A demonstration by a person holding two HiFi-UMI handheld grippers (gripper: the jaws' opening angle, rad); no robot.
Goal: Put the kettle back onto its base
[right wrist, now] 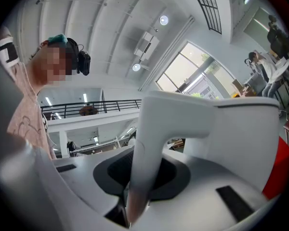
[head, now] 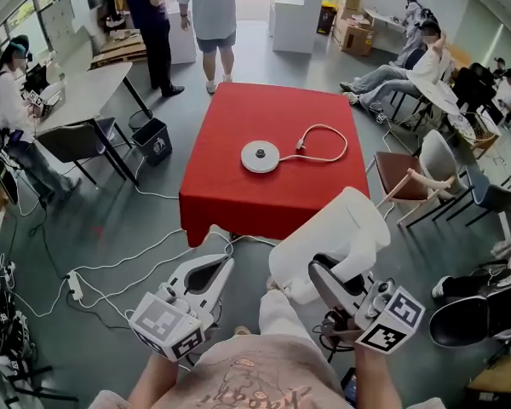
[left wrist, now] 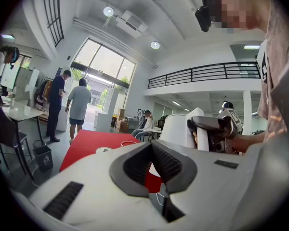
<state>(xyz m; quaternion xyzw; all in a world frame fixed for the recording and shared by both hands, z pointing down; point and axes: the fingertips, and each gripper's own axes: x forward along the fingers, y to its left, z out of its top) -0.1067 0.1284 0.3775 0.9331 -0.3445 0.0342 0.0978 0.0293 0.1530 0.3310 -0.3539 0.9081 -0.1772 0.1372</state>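
**Head view:** One red table point(head: 238, 190) stands mid-floor, bearing one round white base point(head: 261, 156) with its cord point(head: 346, 146) looped to the right. The single white kettle point(head: 332, 237) hangs in the air at the near right, short of the table's near edge and well apart from the base. The right gripper point(head: 324, 281) is clamped on its handle. The left gripper point(head: 226, 264) hovers beside it, jaws together on nothing. White cables point(head: 128, 258) and one power strip point(head: 75, 286) lie on the floor between the person and the table. One black bin point(head: 153, 139) sits off the table's left side and a chair point(head: 409, 173) off its right. Two people point(head: 213, 15) stand beyond the far edge, and others sit at desks on both sides.

**Left gripper view:** The left gripper point(left wrist: 152, 146) shows its dark pads met, holding nothing. Past them lie the table point(left wrist: 91, 146) and the base point(left wrist: 104, 150). To the right the kettle point(left wrist: 176, 129) rides in the right gripper point(left wrist: 212, 129).

**Right gripper view:** The right gripper point(right wrist: 135, 177) pinches the kettle's handle point(right wrist: 149, 148), and the kettle body point(right wrist: 241, 138) fills the right. A sliver of the table point(right wrist: 274, 172) shows at the edge.
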